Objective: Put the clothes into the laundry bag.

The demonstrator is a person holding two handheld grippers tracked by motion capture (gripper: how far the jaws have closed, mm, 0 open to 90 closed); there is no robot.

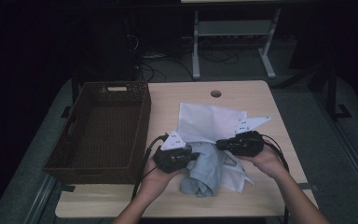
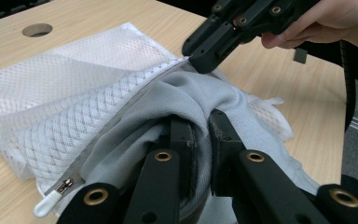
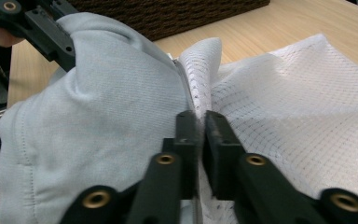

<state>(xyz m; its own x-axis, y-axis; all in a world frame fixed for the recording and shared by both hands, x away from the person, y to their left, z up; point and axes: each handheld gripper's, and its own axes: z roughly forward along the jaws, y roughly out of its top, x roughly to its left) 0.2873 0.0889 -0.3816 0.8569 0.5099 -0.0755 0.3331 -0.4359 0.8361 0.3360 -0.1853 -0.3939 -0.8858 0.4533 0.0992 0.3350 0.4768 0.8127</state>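
Grey garment (image 2: pixel 168 100) lies half inside a white mesh bag (image 2: pixel 51 93) (zipper open) on the table (image 1: pixel 261 196); left gripper (image 2: pixel 200 135) clamps the garment, right gripper (image 3: pixel 198 121) pinches the bag's edge.

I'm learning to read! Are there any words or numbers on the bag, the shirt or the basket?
None to read: the white mesh bag, the grey shirt and the brown basket carry no words, numbers or signs.
The pale tag on the basket's far rim is too small to tell.

Table (image 1: pixel 261 93) — basket (image 1: pixel 100 130), mesh bag (image 1: pixel 205 121).
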